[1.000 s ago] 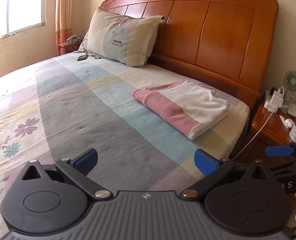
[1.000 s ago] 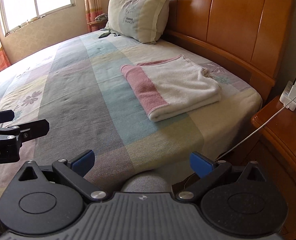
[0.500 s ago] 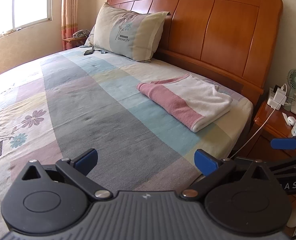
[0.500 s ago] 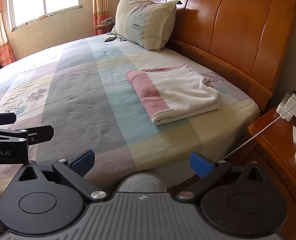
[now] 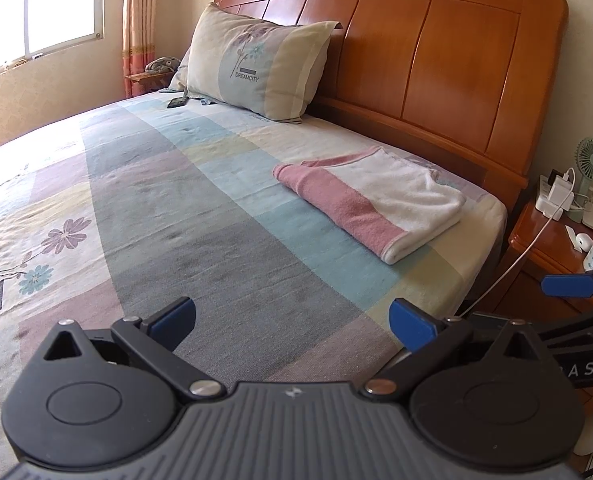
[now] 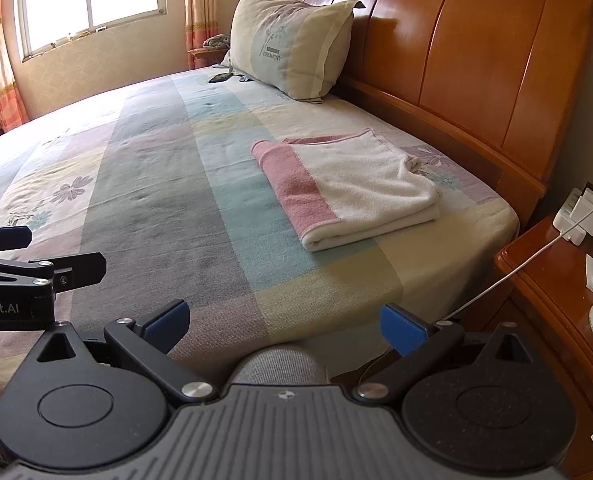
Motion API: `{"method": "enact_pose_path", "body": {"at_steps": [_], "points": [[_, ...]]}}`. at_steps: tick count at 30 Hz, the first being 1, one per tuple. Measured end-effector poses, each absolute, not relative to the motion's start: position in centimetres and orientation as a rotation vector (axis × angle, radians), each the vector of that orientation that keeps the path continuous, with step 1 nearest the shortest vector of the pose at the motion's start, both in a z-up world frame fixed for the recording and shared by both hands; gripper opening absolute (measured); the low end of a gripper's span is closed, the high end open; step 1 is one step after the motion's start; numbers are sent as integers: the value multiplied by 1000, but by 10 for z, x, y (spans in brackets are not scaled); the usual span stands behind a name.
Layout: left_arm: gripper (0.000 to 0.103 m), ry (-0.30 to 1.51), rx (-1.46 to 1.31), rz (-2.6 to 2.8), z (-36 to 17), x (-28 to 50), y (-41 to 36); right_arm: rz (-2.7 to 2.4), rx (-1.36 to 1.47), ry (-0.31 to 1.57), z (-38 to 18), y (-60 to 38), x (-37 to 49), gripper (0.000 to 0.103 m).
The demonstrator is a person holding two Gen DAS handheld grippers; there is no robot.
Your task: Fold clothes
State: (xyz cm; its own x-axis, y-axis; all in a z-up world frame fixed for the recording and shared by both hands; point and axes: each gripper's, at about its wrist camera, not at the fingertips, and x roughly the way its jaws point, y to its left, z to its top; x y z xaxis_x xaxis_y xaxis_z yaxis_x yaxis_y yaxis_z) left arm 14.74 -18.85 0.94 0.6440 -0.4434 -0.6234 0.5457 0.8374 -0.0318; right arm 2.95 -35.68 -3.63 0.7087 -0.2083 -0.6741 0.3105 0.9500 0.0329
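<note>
Both grippers, left gripper and right gripper, spread wide and empty, folded towel at 1 o'clock on bed; any regrab risks dragging the layers apart.

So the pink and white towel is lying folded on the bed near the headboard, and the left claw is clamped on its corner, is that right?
Not quite. The left claw is open and holds nothing, well short of the towel, as the left wrist view shows. The rest stands: the towel lies folded on the bed near the headboard.
</note>
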Motion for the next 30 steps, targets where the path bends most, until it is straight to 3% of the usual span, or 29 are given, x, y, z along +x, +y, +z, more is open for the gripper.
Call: {"method": "enact_pose_path", "body": {"at_steps": [30], "points": [[102,671,165,-564,7,148,-189,-293,145,734,-38,-358,31,103]]}}
